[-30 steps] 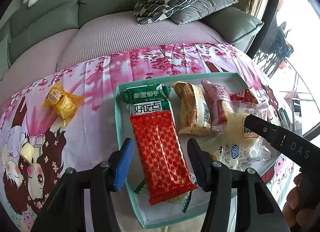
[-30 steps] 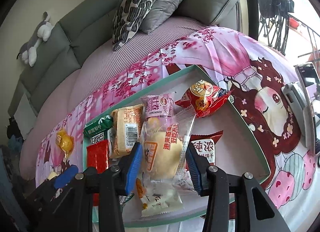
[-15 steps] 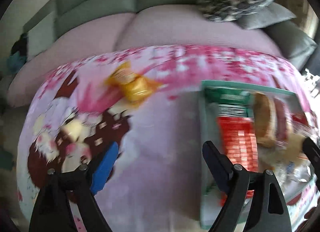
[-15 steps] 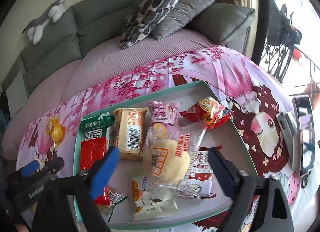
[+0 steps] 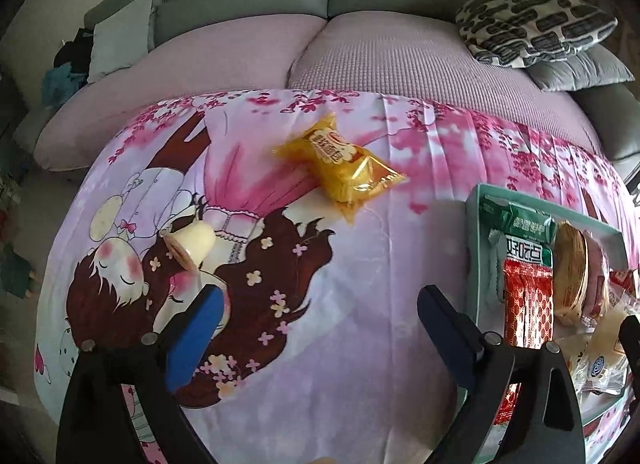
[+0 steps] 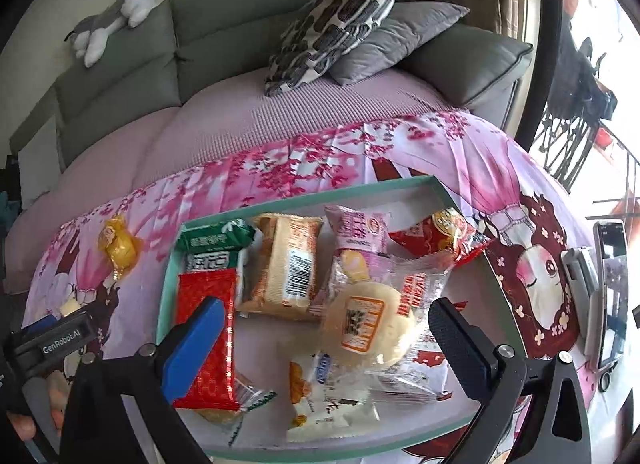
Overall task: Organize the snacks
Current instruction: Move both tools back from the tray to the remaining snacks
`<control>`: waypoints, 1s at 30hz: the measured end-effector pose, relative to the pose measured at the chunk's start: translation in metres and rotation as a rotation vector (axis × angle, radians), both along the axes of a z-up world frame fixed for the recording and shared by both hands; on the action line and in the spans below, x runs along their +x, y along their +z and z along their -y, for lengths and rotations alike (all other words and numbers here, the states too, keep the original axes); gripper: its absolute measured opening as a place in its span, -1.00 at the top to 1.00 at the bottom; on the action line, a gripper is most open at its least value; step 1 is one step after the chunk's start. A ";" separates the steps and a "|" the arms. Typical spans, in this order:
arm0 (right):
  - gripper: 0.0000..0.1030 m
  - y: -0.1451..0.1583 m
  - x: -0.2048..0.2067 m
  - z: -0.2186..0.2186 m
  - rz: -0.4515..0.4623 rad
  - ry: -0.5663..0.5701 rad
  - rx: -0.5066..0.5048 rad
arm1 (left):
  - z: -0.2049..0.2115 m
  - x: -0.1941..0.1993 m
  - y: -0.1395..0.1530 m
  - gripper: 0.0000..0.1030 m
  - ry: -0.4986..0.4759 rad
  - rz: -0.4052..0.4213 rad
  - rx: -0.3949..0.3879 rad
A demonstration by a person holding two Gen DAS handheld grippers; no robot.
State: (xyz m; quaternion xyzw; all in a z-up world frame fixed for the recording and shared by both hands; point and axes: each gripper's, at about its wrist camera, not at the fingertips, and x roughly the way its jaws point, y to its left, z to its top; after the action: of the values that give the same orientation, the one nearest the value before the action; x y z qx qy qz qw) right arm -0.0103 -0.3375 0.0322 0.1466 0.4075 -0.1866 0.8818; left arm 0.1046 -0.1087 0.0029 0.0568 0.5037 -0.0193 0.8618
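A worktop draped in a pink cartoon-print cloth (image 5: 360, 284) stands in front of a grey-green sofa (image 6: 248, 35). The left tool (image 5: 316, 328) hovers above the cloth with its jaws wide apart and nothing between them. Ahead of it, alone on the cloth, lies a yellow snack packet (image 5: 344, 167). A small pale cream snack (image 5: 192, 244) lies nearer, on the left side of the cloth, just beyond the blue pad of the left tool. At the right edge of this view is a teal tray (image 5: 476, 248) holding packets.

The right tool (image 6: 324, 332) hangs over the teal tray (image 6: 304, 197), jaws also wide apart and gripping nothing. Inside the tray lie a red foil packet (image 6: 204, 304), a green and white packet (image 6: 216, 244), a tan biscuit pack (image 6: 286, 264), a pink packet (image 6: 358, 232), a red round-label packet (image 6: 440, 234) and a clear-wrapped round bun (image 6: 364, 324), overlapping one another. A phone (image 6: 610, 292) lies on the cloth to the right of the tray
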 end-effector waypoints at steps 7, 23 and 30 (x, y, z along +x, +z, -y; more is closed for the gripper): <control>-1.00 0.018 0.006 -0.035 0.080 0.081 -0.049 | -0.030 0.007 0.009 -0.89 0.052 0.013 0.011; -1.00 -0.004 0.037 -0.119 0.032 0.296 0.035 | -0.108 0.020 0.011 -0.89 0.202 -0.004 -0.003; -1.00 -0.014 0.049 -0.137 0.024 0.336 0.064 | -0.140 0.023 0.005 -0.89 0.269 -0.032 -0.030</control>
State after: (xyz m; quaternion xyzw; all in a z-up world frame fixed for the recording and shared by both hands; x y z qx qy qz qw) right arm 0.0385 -0.2006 0.0178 0.1067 0.4215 -0.0218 0.9003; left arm 0.1274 0.0308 0.0075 -0.0247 0.5200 0.0879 0.8493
